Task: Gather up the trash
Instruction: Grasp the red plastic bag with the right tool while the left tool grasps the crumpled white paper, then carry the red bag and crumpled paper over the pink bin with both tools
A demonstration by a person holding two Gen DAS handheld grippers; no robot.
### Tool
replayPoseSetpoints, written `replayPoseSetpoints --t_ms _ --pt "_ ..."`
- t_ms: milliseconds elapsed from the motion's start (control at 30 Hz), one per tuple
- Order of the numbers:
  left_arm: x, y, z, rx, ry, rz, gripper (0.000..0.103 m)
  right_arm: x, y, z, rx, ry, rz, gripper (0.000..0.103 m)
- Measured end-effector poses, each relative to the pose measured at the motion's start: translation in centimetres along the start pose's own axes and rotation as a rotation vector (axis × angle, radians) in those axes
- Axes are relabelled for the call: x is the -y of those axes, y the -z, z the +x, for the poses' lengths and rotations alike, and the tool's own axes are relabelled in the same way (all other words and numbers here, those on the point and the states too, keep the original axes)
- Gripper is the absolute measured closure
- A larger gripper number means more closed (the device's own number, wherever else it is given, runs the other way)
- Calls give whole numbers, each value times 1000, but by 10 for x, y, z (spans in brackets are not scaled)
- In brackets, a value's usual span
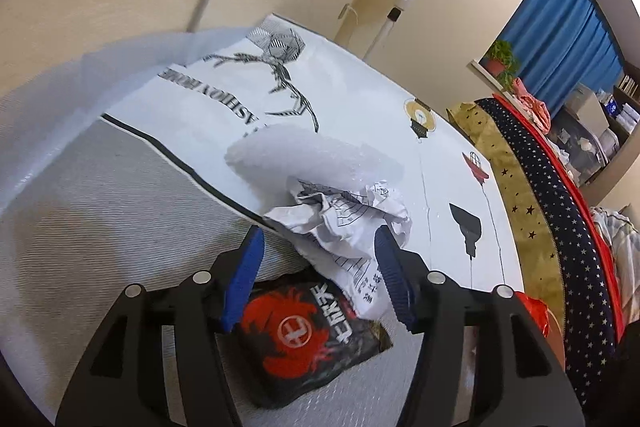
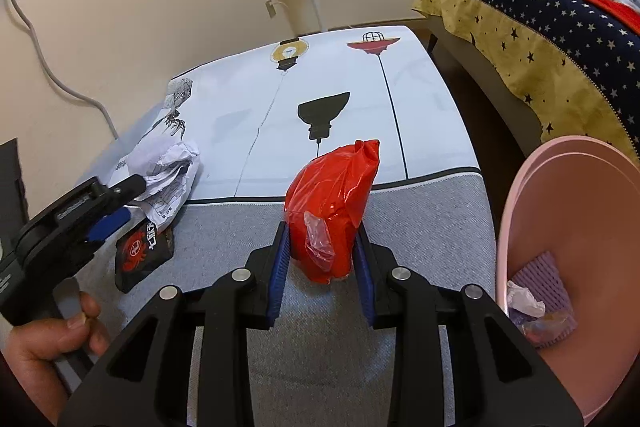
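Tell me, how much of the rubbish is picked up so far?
Done: a few scraps already lie in the pink bin. In hand: the right gripper is clamped on a red bag; the left gripper is open around a crumpled paper, not gripping it. Left: that paper, the black packet and a bubble wrap piece on the table.

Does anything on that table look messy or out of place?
Yes: a crumpled paper and a black-and-red packet lie loose near the table's left side, while the right gripper clamps a red plastic bag.
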State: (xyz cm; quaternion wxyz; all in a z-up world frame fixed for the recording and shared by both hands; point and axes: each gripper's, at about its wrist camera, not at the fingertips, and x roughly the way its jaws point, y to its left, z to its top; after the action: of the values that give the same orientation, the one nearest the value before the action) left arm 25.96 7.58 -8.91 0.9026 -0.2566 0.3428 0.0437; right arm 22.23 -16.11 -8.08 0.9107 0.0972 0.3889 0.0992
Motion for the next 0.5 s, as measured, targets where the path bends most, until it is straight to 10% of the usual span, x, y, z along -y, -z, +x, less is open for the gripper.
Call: replayPoseSetpoints --t_ms 233,500 --pt "-3 -7 15 -18 -2 -42 49 1 1 2 -3 -19 3 72" --pt "11 -6 1 -7 26 9 81 2 1 -7 -2 -20 8 72"
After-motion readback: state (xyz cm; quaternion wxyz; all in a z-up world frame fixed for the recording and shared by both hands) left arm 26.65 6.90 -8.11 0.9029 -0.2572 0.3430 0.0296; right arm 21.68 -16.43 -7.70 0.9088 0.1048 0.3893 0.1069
